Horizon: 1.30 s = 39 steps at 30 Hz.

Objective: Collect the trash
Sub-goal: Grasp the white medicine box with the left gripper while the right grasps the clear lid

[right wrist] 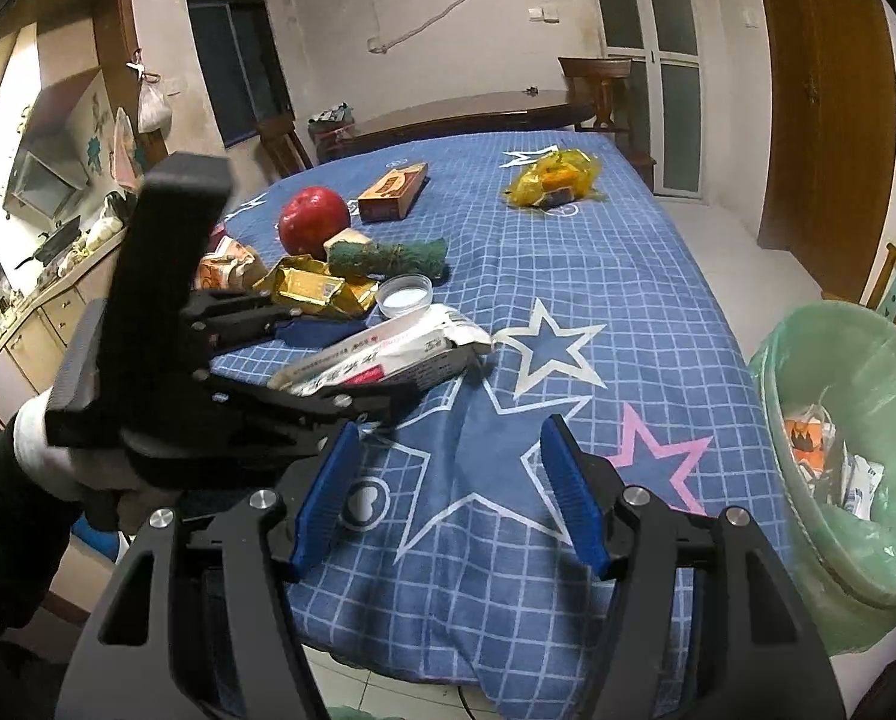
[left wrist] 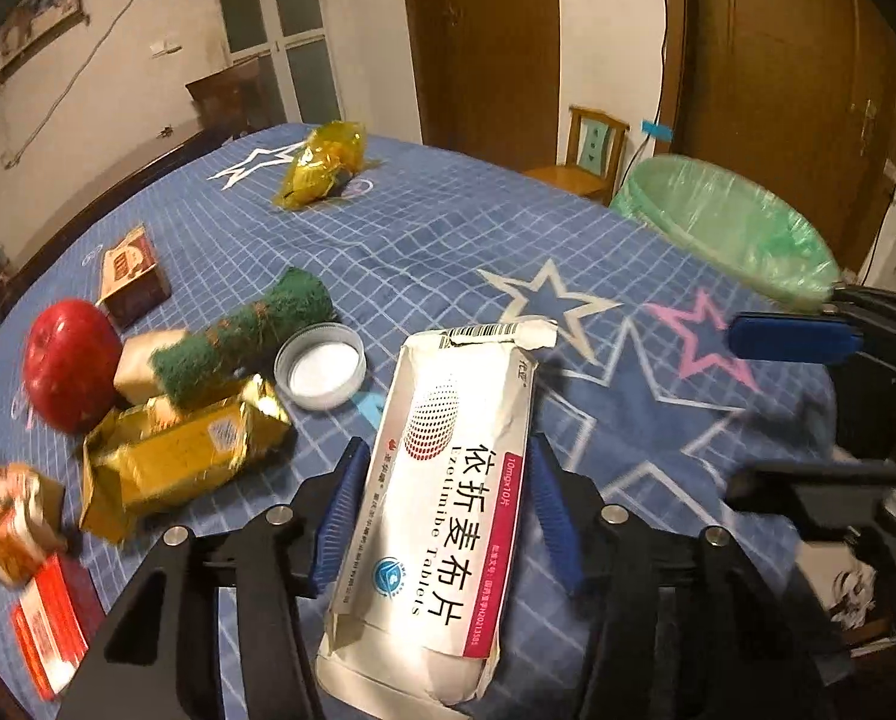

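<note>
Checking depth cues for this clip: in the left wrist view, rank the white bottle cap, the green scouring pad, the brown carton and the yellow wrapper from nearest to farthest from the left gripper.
1. White bottle cap: just left of the left gripper.
2. Green scouring pad: left, behind the cap.
3. Brown carton: far left.
4. Yellow wrapper: far end of the table.
</note>
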Each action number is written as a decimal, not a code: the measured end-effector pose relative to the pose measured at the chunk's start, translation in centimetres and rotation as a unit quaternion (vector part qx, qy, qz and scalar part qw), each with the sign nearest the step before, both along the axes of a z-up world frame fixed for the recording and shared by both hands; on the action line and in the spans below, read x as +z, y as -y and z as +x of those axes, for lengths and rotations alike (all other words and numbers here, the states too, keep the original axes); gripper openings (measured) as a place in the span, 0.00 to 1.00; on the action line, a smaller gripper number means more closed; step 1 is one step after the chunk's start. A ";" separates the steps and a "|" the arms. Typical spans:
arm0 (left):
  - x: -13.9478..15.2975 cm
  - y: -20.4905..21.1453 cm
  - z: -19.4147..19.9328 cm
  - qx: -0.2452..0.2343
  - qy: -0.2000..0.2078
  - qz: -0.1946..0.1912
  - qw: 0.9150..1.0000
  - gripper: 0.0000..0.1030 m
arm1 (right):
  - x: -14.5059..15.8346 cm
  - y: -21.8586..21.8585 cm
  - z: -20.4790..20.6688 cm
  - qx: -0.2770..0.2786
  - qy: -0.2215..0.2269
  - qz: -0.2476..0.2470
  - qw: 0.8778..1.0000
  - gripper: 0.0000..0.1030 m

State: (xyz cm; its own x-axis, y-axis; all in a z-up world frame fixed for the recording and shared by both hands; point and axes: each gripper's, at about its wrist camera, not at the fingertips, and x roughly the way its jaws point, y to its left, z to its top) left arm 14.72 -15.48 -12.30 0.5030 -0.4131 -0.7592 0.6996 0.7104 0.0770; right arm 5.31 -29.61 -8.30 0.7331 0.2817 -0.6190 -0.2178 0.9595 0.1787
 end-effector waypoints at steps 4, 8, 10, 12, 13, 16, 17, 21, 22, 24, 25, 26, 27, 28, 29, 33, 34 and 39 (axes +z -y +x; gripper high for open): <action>1.4 -4.2 -1.7 0.037 0.002 -0.045 0.998 0.53 | 0.5 -1.0 0.6 0.019 0.005 -0.007 1.000 0.59; 2.0 -8.9 -2.9 0.090 0.000 -0.064 0.994 0.53 | 0.4 -2.6 2.3 0.047 0.002 -0.017 0.999 0.59; 2.2 -10.9 -3.2 0.118 0.002 -0.071 0.990 0.53 | 0.3 -3.5 3.3 0.059 -0.002 -0.019 0.998 0.58; 2.3 -12.7 -3.0 0.148 0.000 -0.081 0.986 0.53 | -0.1 -4.6 4.8 0.074 -0.010 -0.025 0.997 0.53; 2.3 -13.4 -2.9 0.160 -0.003 -0.084 0.984 0.53 | -0.3 -5.1 5.9 0.075 -0.015 -0.033 0.996 0.52; 2.0 -14.7 -2.5 0.178 -0.013 -0.091 0.980 0.53 | -0.9 -5.7 8.7 0.060 -0.033 -0.048 0.996 0.47; 2.1 -14.8 -2.5 0.181 -0.012 -0.092 0.979 0.53 | -1.3 -5.8 10.4 0.052 -0.046 -0.053 0.996 0.45; 2.2 -14.7 -2.1 0.186 -0.008 -0.093 0.978 0.53 | -2.5 -6.2 13.8 0.047 -0.083 -0.054 0.994 0.43; 2.1 -14.8 -2.0 0.187 -0.010 -0.094 0.978 0.53 | -2.5 -6.6 14.2 0.047 -0.082 -0.063 0.994 0.43; 2.0 -14.7 -1.7 0.190 -0.012 -0.091 0.977 0.53 | -2.4 -7.2 14.7 0.050 -0.086 -0.071 0.993 0.43; 1.9 -14.7 -1.5 0.191 -0.014 -0.092 0.977 0.53 | -2.4 -7.5 14.9 0.050 -0.086 -0.076 0.992 0.43; 1.7 -14.6 -1.3 0.191 -0.014 -0.091 0.977 0.53 | -2.5 -7.7 15.1 0.048 -0.087 -0.082 0.992 0.43; 1.7 -14.5 -1.3 0.191 -0.015 -0.091 0.977 0.53 | -2.5 -7.8 15.4 0.047 -0.087 -0.085 0.991 0.43; 1.6 -14.5 -1.2 0.190 -0.015 -0.091 0.977 0.53 | -2.5 -8.0 15.6 0.045 -0.088 -0.086 0.991 0.43; 1.5 -14.4 -1.1 0.189 -0.015 -0.091 0.978 0.53 | -2.5 -7.9 15.7 0.045 -0.087 -0.088 0.991 0.43; 1.2 -14.1 -0.9 0.192 -0.012 -0.088 0.977 0.53 | -2.6 -8.3 15.6 0.043 -0.076 -0.103 0.991 0.37; 1.2 -14.1 -0.8 0.194 -0.012 -0.087 0.977 0.53 | -2.6 -8.3 15.6 0.042 -0.075 -0.102 0.991 0.37; 1.2 -14.1 -1.0 0.203 -0.003 -0.087 0.975 0.53 | -1.9 -7.8 13.3 0.030 -0.047 -0.091 0.994 0.37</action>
